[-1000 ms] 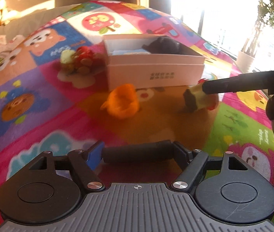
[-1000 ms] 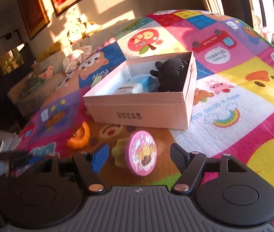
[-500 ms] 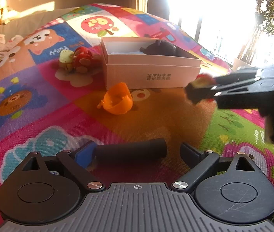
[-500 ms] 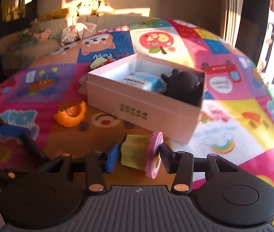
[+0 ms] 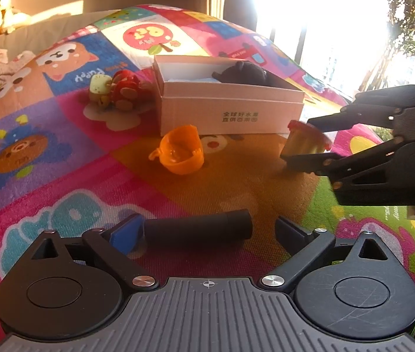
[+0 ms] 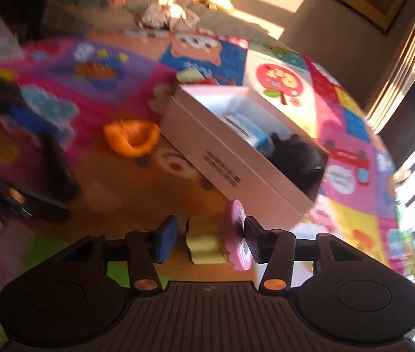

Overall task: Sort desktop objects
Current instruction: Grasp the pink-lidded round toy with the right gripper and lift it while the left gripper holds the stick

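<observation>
While the right gripper clamps a yellow-and-pink toy between its fingers, blue pad on the yellow base and black pad on the pink scalloped top, the toy hangs above the mat, just short of the box. Seen from the left wrist camera, that gripper reaches in from the right, fingers stacked one above the other, toy tilted between them.

Left gripper: fingers apart, a black cylinder lying crosswise on the mat between them, one end against the blue pad, the other end clear of the black finger.

Box: white, open-topped, two lines of small Chinese print on its near side, not legible. Contents: black plush at the right end, blue-and-white pack beside it.

Mat: patchwork of cartoon panels. Readable lettering: "Puppy", upside down, under a dog's face; letters on a red apple panel, unclear.

Other items: orange cup on its side in front of the box's left corner; red-and-yellow toy cluster left of the box. Bright windows and a palm behind.
</observation>
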